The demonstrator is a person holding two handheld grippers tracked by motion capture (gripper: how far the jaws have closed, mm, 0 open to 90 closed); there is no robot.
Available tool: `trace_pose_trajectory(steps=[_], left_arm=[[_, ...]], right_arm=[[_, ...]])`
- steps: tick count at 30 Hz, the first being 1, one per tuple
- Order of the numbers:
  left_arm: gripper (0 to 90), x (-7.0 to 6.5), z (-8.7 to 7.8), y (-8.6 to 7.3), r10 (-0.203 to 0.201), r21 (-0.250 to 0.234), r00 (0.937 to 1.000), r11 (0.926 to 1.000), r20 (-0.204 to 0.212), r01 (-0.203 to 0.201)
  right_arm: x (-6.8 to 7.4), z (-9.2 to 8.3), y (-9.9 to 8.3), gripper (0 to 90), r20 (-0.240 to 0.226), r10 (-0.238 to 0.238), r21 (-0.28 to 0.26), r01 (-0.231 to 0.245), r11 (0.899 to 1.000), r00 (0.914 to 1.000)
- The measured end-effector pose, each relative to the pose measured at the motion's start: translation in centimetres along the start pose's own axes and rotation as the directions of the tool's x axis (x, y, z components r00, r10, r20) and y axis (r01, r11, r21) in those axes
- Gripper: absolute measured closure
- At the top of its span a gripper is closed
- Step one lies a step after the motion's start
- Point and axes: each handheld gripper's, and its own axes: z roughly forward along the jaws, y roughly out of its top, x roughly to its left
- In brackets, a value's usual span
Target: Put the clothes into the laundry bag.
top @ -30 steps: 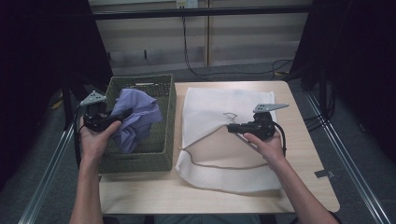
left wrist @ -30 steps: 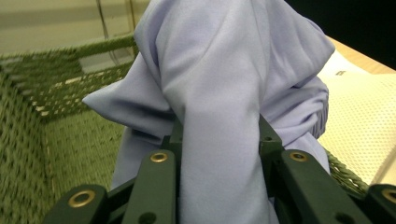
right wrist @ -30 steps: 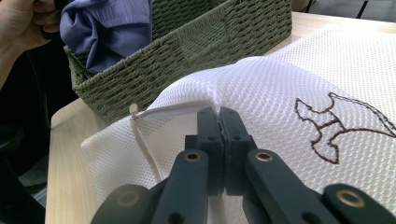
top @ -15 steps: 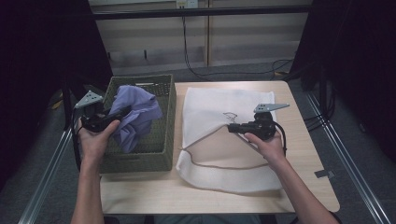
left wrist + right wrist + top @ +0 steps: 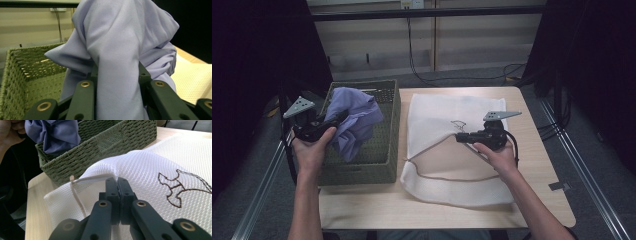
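A: Basket as landmark. Left gripper (image 5: 329, 122) at the woven green basket (image 5: 382, 167), near its left rim, jaws clamped on a lilac garment (image 5: 354, 122). The cloth is bunched above the basket, part hanging down inside.

B: Right side?

A: Just right of the basket lies a white mesh laundry bag (image 5: 447, 190) flat on the wooden table (image 5: 542, 200). Right gripper (image 5: 460, 137) has its jaws pressed together on the bag's upper layer at the zip opening, lifting the edge.

B: Obstructions?

A: In the left gripper view the garment (image 5: 117, 50) drapes over the jaws and hides most of the basket (image 5: 22, 72). Beyond the basket, cables hang at the back wall.
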Motion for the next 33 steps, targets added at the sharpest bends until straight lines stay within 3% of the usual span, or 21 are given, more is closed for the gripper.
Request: trace_pose_trajectory(steps=[18, 28, 33], left_arm=[[68.7, -0.7, -1.9, 1.4, 0.007, -0.072, 0.9997, 0.9974, 0.023, -0.006], [68.4, -1.2, -3.2, 2.2, 0.031, -0.108, 0.9989, 0.9938, 0.034, -0.027], [68.4, -1.5, -3.7, 2.5, 0.016, -0.124, 0.9985, 0.9923, 0.052, -0.009]], right_arm=[[0.0, 0.0, 0.0, 89.3, -0.005, 0.000, 0.001, 0.000, 1.000, 1.0000], [0.0, 0.0, 0.0, 89.3, -0.007, -0.001, 0.002, 0.001, 1.000, 1.0000], [0.1, 0.0, 0.0, 89.3, -0.006, -0.005, 0.000, 0.005, 1.000, 1.0000]])
